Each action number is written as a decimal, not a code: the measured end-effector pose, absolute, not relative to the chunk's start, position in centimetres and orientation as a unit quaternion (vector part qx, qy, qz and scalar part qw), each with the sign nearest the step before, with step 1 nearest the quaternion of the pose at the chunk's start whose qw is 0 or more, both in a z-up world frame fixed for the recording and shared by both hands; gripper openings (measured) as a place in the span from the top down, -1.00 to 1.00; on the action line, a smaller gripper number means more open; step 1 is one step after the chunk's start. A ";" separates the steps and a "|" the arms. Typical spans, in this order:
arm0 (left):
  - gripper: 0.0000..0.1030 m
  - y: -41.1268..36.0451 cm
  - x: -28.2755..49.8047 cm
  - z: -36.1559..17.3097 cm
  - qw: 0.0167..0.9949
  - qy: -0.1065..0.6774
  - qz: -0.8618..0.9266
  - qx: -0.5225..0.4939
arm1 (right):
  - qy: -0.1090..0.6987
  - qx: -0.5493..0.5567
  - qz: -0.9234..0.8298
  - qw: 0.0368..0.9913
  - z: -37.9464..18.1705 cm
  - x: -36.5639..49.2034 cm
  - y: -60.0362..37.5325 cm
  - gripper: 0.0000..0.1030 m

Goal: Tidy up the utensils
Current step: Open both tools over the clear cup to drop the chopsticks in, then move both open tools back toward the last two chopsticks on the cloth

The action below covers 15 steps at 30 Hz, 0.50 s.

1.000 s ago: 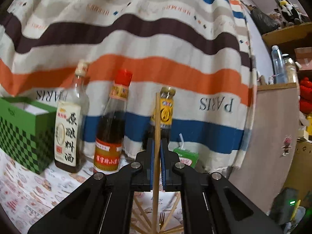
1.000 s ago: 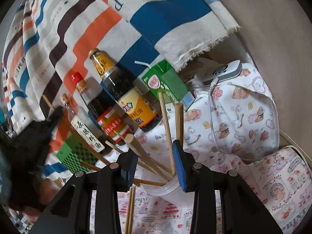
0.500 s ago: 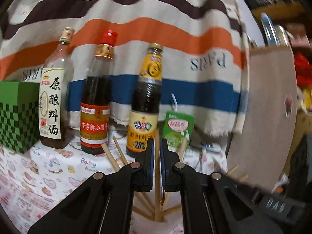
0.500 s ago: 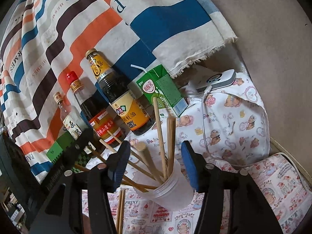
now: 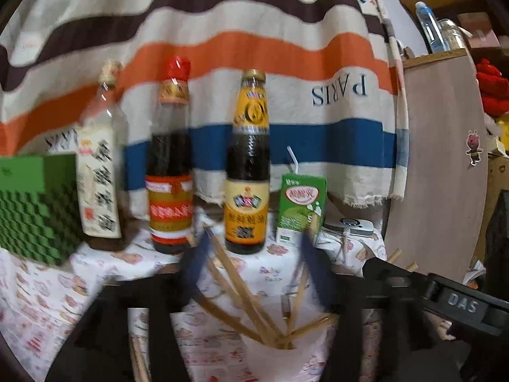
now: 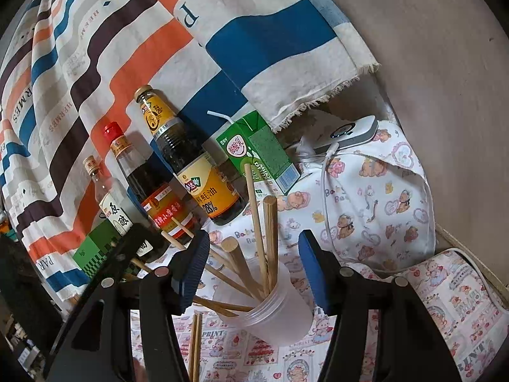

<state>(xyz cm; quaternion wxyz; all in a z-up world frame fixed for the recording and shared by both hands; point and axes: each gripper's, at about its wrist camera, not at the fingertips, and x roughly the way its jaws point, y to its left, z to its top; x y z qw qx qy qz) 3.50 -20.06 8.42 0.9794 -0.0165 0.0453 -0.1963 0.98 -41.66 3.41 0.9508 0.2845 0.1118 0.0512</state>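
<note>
chopsticks (image 6: pixel 258 222): plain wood, matt
cup (image 6: pixel 280 312): frosted plastic, smooth
bottles (image 6: pixel 194 165): glossy glass, paper labels
tablecloth (image 6: pixel 375 203): printed cloth, matt
carton (image 6: pixel 261 149): smooth printed paper
gripper pads (image 6: pixel 191 270): ribbed blue rubber

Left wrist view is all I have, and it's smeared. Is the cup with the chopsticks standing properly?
Observer: Yes. The right wrist view shows the frosted cup standing on its base, with chopsticks fanned out of it.
Operator: Are the right tongs gripping it?
Observer: No. The right tongs have just been opening. The cup sits between the pads, and neither visibly presses on it.
Operator: Anything still outside the cup?
Observer: A loose pair lies flat on the printed cloth, left of the cup.
</note>
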 end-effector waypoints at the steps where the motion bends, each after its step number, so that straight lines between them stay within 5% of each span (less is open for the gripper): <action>1: -0.48 -19.5 2.8 8.5 0.979 0.036 -0.198 -0.012 | 0.111 0.280 0.050 0.952 3.5 0.9 -41.5 -0.17; 7: -0.91 -15.4 -0.5 9.4 0.985 -0.001 -0.174 0.018 | 0.084 0.252 0.040 0.963 4.4 -0.5 -39.9 -0.17; 15: -0.98 -9.5 -2.3 9.6 0.996 0.003 -0.087 0.036 | 0.044 0.179 0.068 0.981 5.8 -2.6 -35.8 -0.24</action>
